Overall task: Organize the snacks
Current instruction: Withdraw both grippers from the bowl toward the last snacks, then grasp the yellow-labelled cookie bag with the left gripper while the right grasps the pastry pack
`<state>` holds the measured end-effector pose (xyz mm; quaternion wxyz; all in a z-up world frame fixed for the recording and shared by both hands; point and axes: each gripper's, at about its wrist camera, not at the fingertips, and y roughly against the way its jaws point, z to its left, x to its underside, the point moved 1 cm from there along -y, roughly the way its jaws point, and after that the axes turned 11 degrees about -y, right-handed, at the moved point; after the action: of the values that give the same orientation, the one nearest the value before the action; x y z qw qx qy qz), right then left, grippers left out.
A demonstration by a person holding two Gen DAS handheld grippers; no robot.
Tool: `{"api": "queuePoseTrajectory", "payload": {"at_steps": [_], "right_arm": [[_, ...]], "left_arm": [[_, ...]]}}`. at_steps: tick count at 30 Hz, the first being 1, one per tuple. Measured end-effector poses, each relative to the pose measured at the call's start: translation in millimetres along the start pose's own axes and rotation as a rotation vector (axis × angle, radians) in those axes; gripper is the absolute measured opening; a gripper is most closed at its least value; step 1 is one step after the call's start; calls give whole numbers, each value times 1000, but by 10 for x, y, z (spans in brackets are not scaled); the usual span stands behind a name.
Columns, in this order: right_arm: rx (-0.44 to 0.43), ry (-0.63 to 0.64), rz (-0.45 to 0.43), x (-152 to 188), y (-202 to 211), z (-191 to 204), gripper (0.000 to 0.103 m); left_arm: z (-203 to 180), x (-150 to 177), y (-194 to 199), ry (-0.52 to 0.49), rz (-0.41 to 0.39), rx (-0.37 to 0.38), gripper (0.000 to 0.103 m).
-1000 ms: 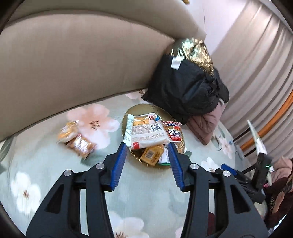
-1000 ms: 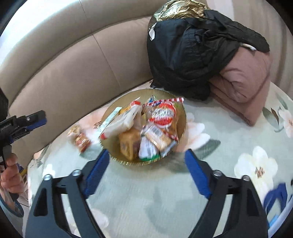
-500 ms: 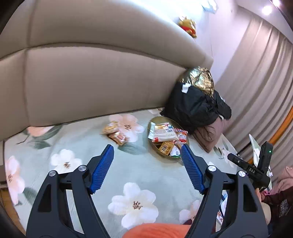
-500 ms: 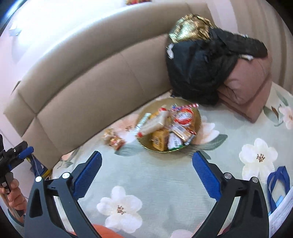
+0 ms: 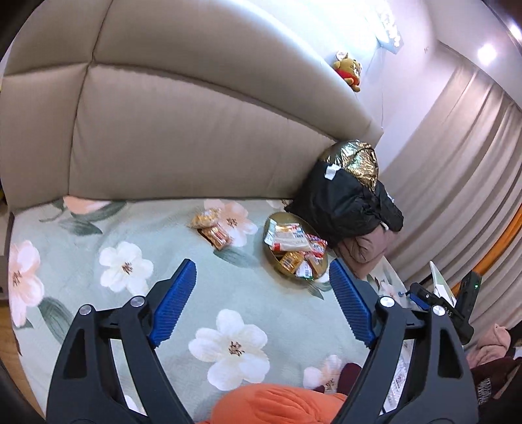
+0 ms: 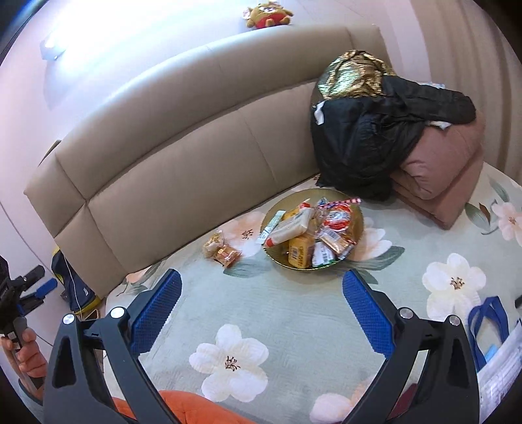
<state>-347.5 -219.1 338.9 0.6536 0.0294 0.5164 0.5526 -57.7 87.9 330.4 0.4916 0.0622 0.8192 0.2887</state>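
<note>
A bed covered by a pale green floral blanket runs along a beige padded headboard. A round gold plate piled with wrapped snacks sits near the headboard edge, just beside a black jacket draped over a folded pink blanket. Two loose snack packets lie on the bed left of the plate, close to it but apart. The left hand-held gripper and the right hand-held gripper both hang above the bed's near part, jaws spread wide and holding nothing, well back from the plate. A plush toy sits atop the headboard
</note>
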Motion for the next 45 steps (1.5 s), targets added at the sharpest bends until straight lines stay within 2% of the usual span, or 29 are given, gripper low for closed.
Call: {"api": "queuePoseTrajectory", "payload": {"at_steps": [8, 14, 17, 21, 22, 23, 26, 28, 30, 32, 34, 35, 39, 42, 45], "right_arm": [[-20, -77, 2, -15, 155, -193, 98], [-38, -75, -14, 64, 175, -203, 98], [-53, -88, 31, 232, -22, -227, 98], [-45, -52, 38, 615, -374, -184, 98], [-28, -13, 22, 744, -477, -160, 98], [-9, 18, 17, 834, -558, -143, 98], [45, 162, 16, 1181, -891, -65, 98], [77, 233, 24, 1317, -1021, -18, 98], [73, 270, 48, 1384, -1103, 16, 98], [64, 271, 35, 1372, -1122, 13, 98], [60, 251, 48, 1367, -1183, -25, 98], [54, 228, 83, 1366, -1267, -72, 98], [28, 134, 163, 1306, -1441, -248, 98], [7, 96, 198, 1266, -1544, -333, 98], [-47, 104, 296, 1261, -1812, -285, 98]], "left_arm": [[-71, 147, -113, 25, 15, 23, 96], [-215, 230, -263, 4, 34, -36, 98], [-313, 286, -391, -40, 45, -85, 98], [-210, 402, -603, -73, 25, -251, 100], [-84, 488, -719, -71, 31, -327, 100], [5, 534, -791, -68, 39, -370, 100], [405, 794, -1114, -41, 124, -515, 100], [629, 960, -1263, 0, 180, -547, 100], [789, 1100, -1345, 34, 208, -558, 100], [974, 1241, -1445, 60, 256, -604, 100], [1106, 1283, -1472, 104, 275, -604, 100], [1143, 1282, -1465, 120, 270, -602, 100], [1129, 1235, -1512, 111, 267, -571, 100], [1065, 1093, -1634, 97, 264, -496, 100], [1047, 857, -1828, 100, 262, -390, 100]]}}
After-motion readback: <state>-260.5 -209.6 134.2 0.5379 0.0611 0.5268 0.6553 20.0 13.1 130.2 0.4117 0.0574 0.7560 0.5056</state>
